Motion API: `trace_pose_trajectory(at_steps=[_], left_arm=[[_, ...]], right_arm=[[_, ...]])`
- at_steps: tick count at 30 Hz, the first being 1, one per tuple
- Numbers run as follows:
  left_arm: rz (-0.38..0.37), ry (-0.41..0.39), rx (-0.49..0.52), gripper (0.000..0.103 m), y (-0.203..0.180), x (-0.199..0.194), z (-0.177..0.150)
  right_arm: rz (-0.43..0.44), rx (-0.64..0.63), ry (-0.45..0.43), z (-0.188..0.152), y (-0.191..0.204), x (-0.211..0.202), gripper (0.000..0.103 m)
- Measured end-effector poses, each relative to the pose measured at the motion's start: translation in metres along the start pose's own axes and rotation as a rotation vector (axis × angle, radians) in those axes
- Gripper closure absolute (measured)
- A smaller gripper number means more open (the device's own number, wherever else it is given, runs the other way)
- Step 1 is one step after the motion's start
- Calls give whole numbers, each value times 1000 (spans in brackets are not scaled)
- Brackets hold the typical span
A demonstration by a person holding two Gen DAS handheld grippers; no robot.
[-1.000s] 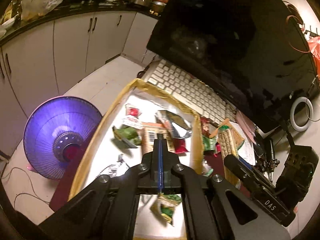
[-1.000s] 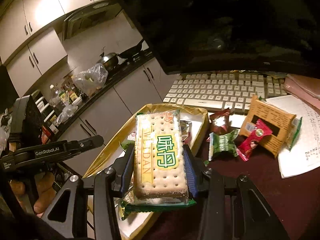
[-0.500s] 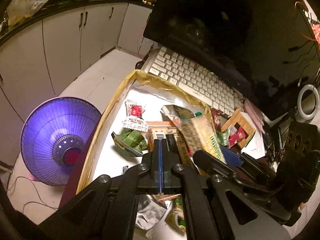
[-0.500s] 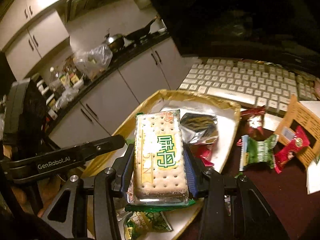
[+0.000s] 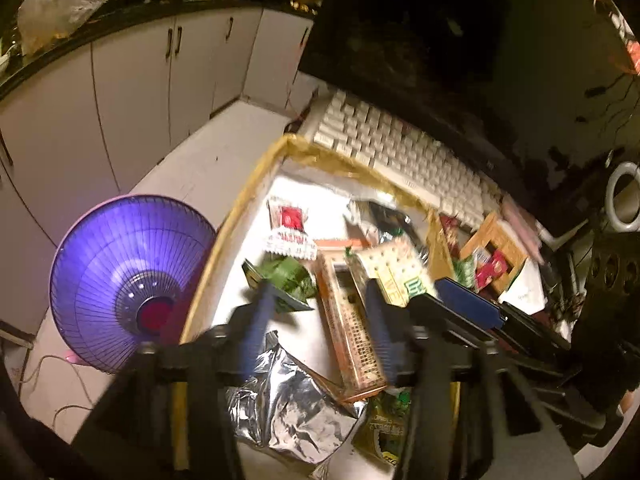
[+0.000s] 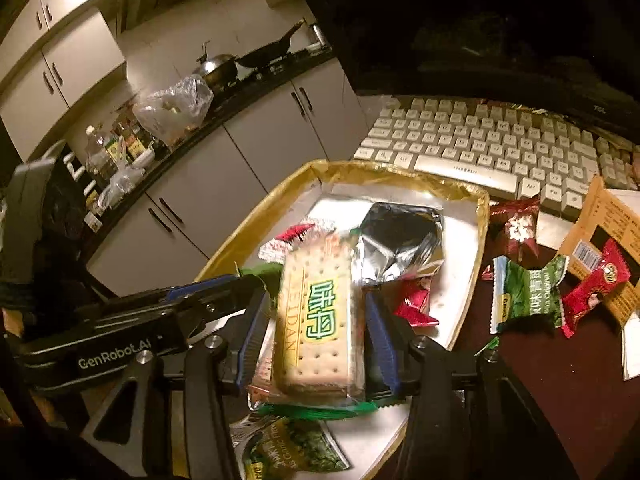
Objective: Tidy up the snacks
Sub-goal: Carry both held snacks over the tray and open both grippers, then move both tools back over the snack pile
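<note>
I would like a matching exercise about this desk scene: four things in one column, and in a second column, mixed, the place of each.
Things:
1. cracker pack
2. silver wrapper
3. green candy
4. keyboard

Places:
A. on the dark red desk surface, outside the tray
B. between the fingers of the right gripper, over the tray
C. behind the tray, under the monitor
D. inside the tray, toward its far end

Pairs: 1-B, 2-D, 3-A, 4-C
</note>
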State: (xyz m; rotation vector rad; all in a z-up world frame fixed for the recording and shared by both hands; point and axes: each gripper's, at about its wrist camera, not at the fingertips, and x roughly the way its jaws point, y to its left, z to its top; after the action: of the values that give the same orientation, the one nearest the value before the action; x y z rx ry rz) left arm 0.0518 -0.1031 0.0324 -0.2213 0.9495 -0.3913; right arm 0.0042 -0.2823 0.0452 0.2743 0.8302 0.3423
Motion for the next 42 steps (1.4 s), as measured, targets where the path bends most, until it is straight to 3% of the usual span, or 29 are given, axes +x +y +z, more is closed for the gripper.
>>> trace_pose_trajectory(at_steps=[3,7,13,26,34,42], left_arm=[[-27,-21,-17,39,1,-10,1],[-35,-29,-8,37,-6,-17,1],[-42,-36,25,36,-23,-27,-5],[-44,-41,102,35,-76,-37,-18],[-50,-18,145,34,-120,-25,-19],[-42,18,167,34,-174,4,-14]], right_arm=[[6,-4,-37,2,2,-10,45],[-41,-19,-103,1,5,-23,45],[-26,58,-165,-1,-9,-39,45],[50,147,-162,-5,-54,-71,45],[28,180,-205,3,-96,-99,45],[-71,286,-184,1,-150,-117,44]])
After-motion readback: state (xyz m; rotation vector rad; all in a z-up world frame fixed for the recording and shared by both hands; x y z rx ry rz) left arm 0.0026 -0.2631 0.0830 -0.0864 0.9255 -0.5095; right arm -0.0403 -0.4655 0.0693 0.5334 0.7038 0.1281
